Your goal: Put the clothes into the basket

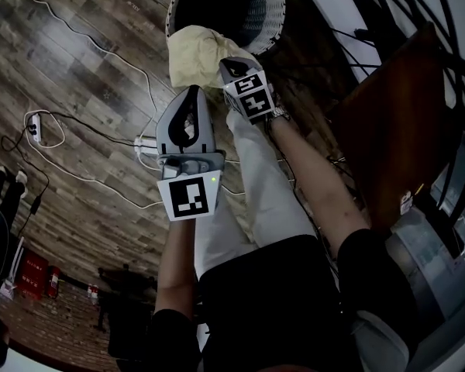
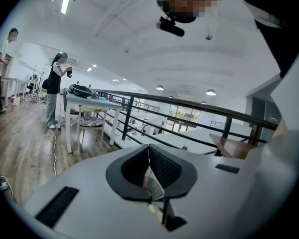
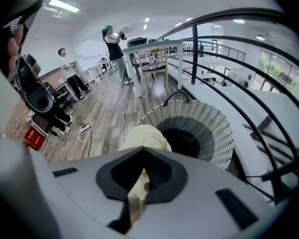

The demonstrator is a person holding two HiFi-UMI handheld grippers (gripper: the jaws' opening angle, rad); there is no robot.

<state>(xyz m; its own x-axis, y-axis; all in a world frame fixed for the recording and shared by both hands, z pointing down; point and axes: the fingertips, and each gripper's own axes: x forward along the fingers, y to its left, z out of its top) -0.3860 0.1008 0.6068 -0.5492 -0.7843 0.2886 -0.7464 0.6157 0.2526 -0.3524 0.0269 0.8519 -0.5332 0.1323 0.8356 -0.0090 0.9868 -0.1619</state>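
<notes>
A pale yellow cloth (image 1: 198, 53) hangs bunched just in front of a round white wicker basket (image 1: 273, 14) with a dark inside. My right gripper (image 1: 226, 67) is shut on the cloth's top. In the right gripper view the cloth (image 3: 144, 136) runs out from between the closed jaws of that gripper (image 3: 143, 153), with the basket (image 3: 209, 118) right behind it. My left gripper (image 1: 192, 91) sits at the cloth's near edge. In the left gripper view its jaws (image 2: 149, 151) are closed with a thin pale strip of fabric pinched between them.
A white power strip (image 1: 147, 147) and loose cables (image 1: 35, 126) lie on the wood floor to the left. A dark metal railing (image 3: 194, 54) and a brown wooden board (image 1: 395, 122) stand on the right. Two people (image 2: 55, 88) stand by a far table.
</notes>
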